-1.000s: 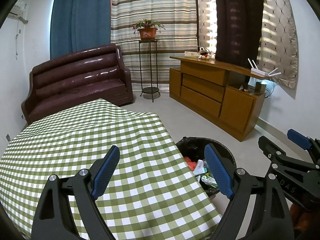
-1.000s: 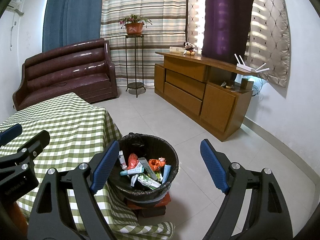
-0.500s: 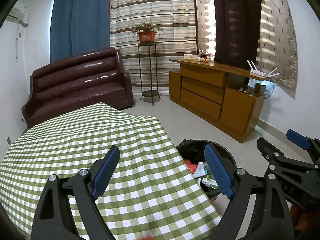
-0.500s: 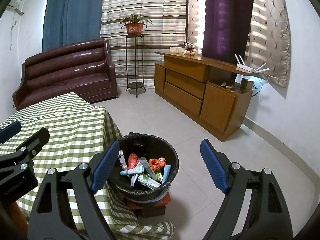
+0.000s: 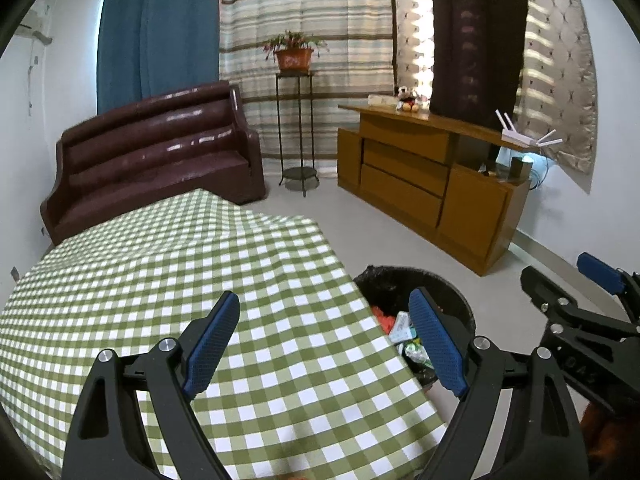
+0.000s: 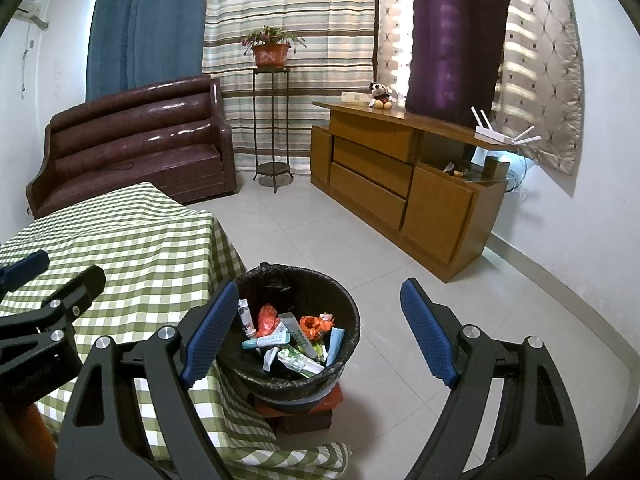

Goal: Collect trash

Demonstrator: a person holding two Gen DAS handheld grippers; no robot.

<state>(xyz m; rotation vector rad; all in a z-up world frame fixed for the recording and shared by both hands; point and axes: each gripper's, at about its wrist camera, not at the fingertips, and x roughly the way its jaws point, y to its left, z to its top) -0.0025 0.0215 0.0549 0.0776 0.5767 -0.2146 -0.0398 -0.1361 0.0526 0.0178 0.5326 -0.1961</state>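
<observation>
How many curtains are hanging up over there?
4. Going from left to right in the right wrist view: a blue curtain, a striped curtain, a dark purple curtain, and a beige diamond-pattern curtain. More may hang out of view.

tablecloth (image 5: 200,280): checked cloth | sofa (image 6: 140,152): glossy leather | cabinet (image 6: 400,184): wood

From where I stand nothing reads clearly: raised lettering on the right gripper (image 5: 600,304) body and printing on the wrappers in the bin (image 6: 296,344) are too blurred and small to make out.
</observation>
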